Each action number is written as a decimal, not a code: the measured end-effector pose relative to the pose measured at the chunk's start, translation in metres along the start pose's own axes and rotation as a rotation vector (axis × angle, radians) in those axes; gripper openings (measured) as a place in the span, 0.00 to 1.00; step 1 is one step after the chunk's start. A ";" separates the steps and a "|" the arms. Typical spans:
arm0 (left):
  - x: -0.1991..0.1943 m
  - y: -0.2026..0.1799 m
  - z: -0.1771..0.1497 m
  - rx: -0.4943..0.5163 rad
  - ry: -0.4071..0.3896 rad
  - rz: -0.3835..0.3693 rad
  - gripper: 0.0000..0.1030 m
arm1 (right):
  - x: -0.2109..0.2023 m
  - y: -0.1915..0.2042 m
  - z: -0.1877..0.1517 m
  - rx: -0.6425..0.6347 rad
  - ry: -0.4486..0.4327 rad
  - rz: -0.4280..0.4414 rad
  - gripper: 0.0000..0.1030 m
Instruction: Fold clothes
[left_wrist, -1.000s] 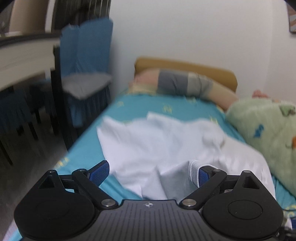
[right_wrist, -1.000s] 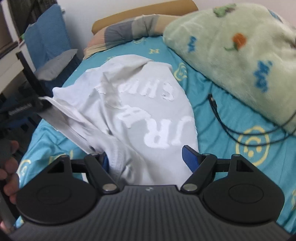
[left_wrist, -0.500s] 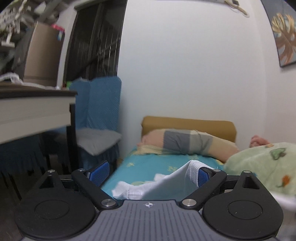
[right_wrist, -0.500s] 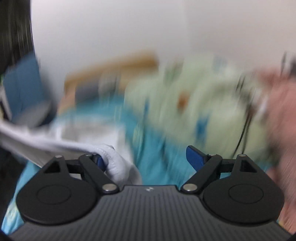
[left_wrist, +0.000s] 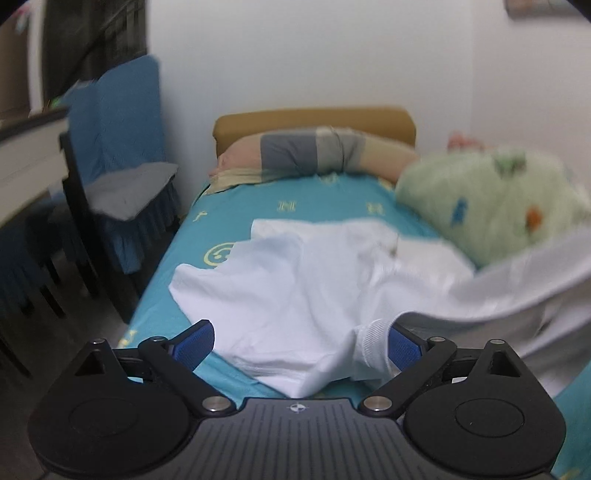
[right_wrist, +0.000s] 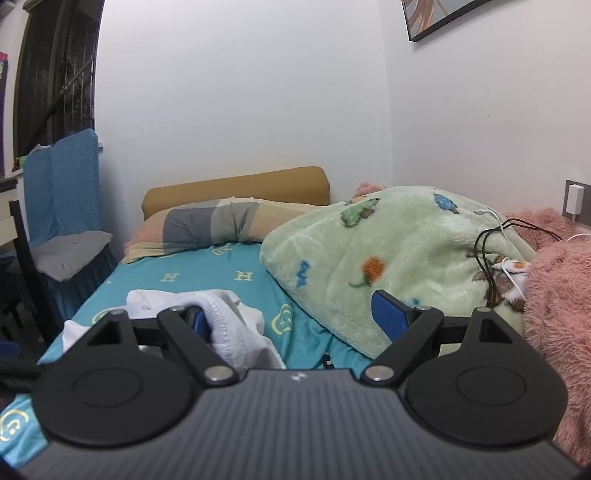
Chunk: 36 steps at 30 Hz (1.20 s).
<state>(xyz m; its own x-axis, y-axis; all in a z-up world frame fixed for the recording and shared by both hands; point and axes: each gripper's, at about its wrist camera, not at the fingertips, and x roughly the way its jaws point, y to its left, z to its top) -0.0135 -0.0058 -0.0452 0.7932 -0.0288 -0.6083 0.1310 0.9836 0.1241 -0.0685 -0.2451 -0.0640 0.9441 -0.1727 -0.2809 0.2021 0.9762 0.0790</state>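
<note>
A white T-shirt (left_wrist: 295, 284) lies spread and rumpled on the teal bedsheet (left_wrist: 236, 206). My left gripper (left_wrist: 299, 343) is open; the shirt's ribbed hem drapes over its right finger (left_wrist: 402, 347), and a raised band of cloth stretches off to the right. In the right wrist view the shirt (right_wrist: 236, 325) hangs bunched over the left finger (right_wrist: 197, 321) of my right gripper (right_wrist: 291, 317), which is open too. The rest of the shirt is hidden behind the gripper body.
A green fleece blanket (right_wrist: 388, 254) and a pink fluffy blanket (right_wrist: 557, 295) fill the bed's right side, with cables (right_wrist: 491, 251) on them. A striped pillow (left_wrist: 314, 155) lies at the headboard. A blue-covered chair (left_wrist: 118, 155) stands left of the bed.
Both grippers swung up and tilted back down. The left one now looks down on the shirt again; the right one faces level toward the headboard, with the shirt dragged along on its left finger.
</note>
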 end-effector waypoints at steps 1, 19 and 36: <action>0.007 -0.005 -0.002 0.026 0.014 -0.001 0.95 | 0.000 0.000 0.001 0.001 -0.001 0.005 0.84; -0.032 0.054 0.008 -0.316 -0.210 0.264 0.95 | 0.062 -0.003 -0.052 -0.066 0.511 0.016 0.84; -0.339 0.069 0.154 -0.388 -0.937 0.213 1.00 | -0.161 -0.014 0.234 0.056 -0.425 0.053 0.84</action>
<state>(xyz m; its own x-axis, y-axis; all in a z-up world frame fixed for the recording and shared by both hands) -0.1815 0.0447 0.2904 0.9440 0.1883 0.2708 -0.1348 0.9696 -0.2041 -0.1626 -0.2620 0.2041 0.9746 -0.1730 0.1426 0.1535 0.9785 0.1378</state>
